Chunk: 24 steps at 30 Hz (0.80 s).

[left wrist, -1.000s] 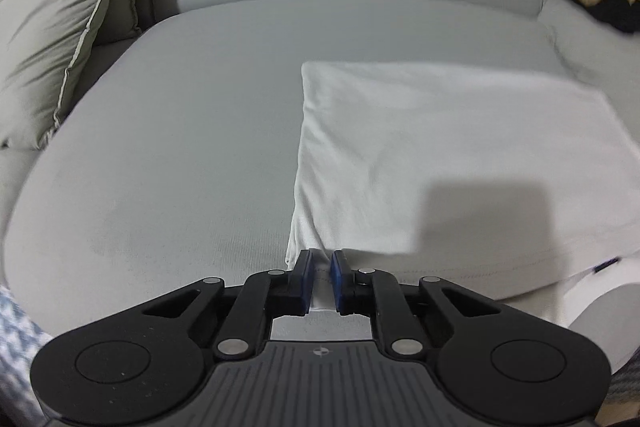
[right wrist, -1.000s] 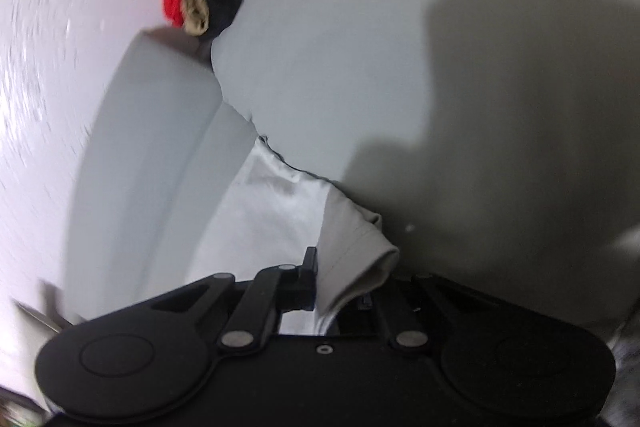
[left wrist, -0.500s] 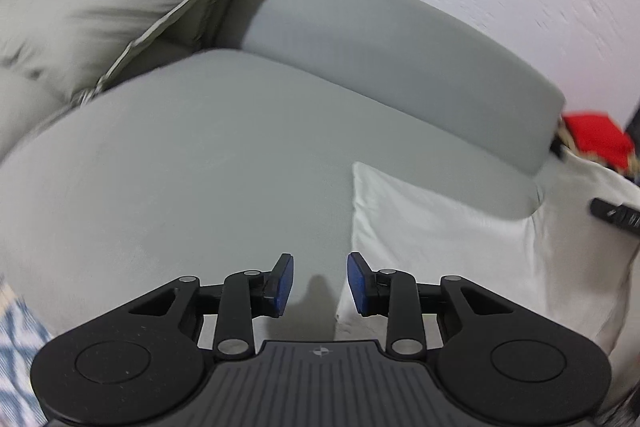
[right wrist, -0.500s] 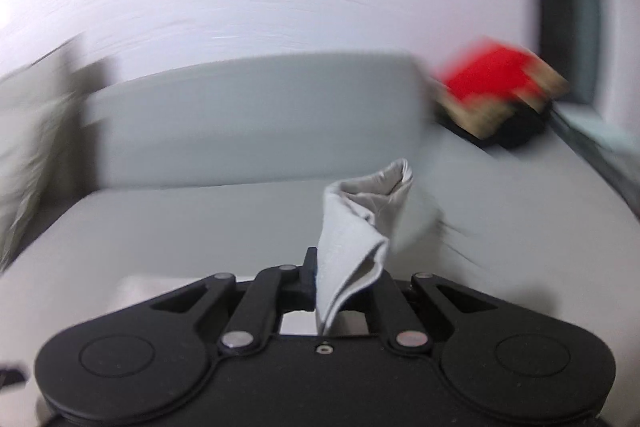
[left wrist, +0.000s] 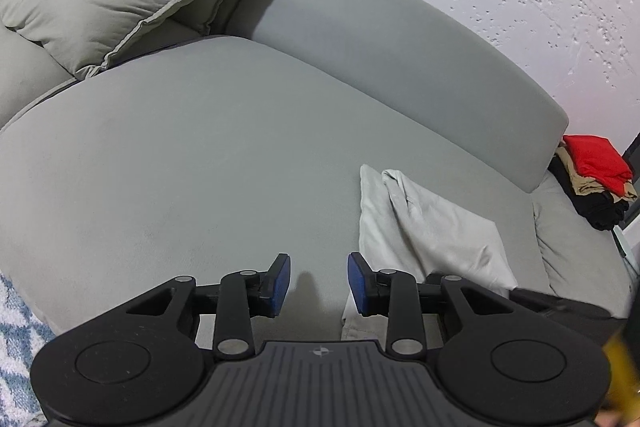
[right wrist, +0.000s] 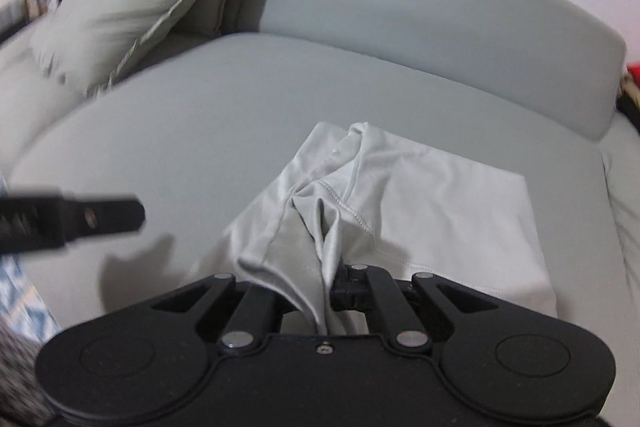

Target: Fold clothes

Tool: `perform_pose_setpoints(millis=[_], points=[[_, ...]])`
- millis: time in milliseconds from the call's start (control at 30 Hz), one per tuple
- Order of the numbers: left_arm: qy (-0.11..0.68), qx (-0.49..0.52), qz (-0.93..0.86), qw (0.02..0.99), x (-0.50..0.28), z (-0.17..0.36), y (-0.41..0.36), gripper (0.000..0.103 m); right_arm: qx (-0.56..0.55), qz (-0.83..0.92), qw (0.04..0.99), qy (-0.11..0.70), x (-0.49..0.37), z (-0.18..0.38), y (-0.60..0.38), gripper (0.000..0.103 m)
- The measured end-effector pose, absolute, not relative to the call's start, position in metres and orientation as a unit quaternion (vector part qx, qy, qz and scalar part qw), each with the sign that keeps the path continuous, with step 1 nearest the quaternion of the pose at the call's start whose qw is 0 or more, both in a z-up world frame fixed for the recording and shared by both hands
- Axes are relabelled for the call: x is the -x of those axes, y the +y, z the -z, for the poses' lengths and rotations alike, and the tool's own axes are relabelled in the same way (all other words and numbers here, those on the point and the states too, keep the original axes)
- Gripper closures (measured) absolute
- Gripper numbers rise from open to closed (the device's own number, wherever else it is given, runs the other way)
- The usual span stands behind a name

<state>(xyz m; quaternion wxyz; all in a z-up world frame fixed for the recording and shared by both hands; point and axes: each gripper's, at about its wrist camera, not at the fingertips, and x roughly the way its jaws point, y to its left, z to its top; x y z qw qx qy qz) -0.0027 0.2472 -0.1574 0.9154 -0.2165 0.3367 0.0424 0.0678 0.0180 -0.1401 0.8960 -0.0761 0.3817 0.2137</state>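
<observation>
Mid-fold on the grey sofa, your right gripper [right wrist: 326, 293] stays clamped on a bunched edge of the pale garment [right wrist: 440, 211] while your left gripper [left wrist: 319, 285] stands apart and empty.

Your left jaws have just been opening, and nothing sits between the blue pads [left wrist: 280, 283]; only bare sofa cushion [left wrist: 200, 167] shows in the gap. From that left gripper the garment lies at about two o'clock, just beside the right-hand pad, its long axis running away toward the backrest [left wrist: 400, 39]. In the right wrist view the held fabric rises straight out of the shut jaws toward twelve o'clock, with the flat folded part spreading to one and two o'clock. Your right hand is plainly the nearer one, so laying the fold likely falls to it. A stack of red, tan and black clothes [left wrist: 596, 183] waits at three o'clock.
</observation>
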Motion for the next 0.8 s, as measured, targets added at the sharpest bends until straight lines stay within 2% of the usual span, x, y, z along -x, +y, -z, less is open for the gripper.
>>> perform_pose_setpoints(millis=[167,400,500,567,600,633,800], points=[[0.338,0.226,-0.045,0.913,0.001,0.160,0.250,0.072,-0.008,-0.219,0.895,0.387,-0.078,0.114,0.008,0.099],[0.316,0.259,-0.055,0.911,0.009,0.158,0.263,0.072,0.025,-0.243,0.880,0.406,-0.075,0.114,0.028,0.099],[0.302,0.277,-0.059,0.910,0.014,0.156,0.268,0.072,0.061,-0.305,0.843,0.438,-0.070,0.124,0.039,0.083],[0.293,0.283,-0.058,0.911,0.018,0.154,0.269,0.072,0.038,-0.333,0.833,0.441,-0.063,0.118,0.022,0.058],[0.291,0.283,-0.056,0.912,0.019,0.153,0.268,0.072,0.020,-0.342,0.831,0.438,-0.059,0.112,0.010,0.052],[0.289,0.283,-0.053,0.913,0.020,0.152,0.267,0.072,-0.001,-0.347,0.832,0.433,-0.056,0.104,-0.006,0.049],[0.289,0.258,-0.024,0.922,0.015,0.149,0.253,0.075,-0.106,-0.312,0.856,0.399,-0.063,0.069,-0.094,0.049]])
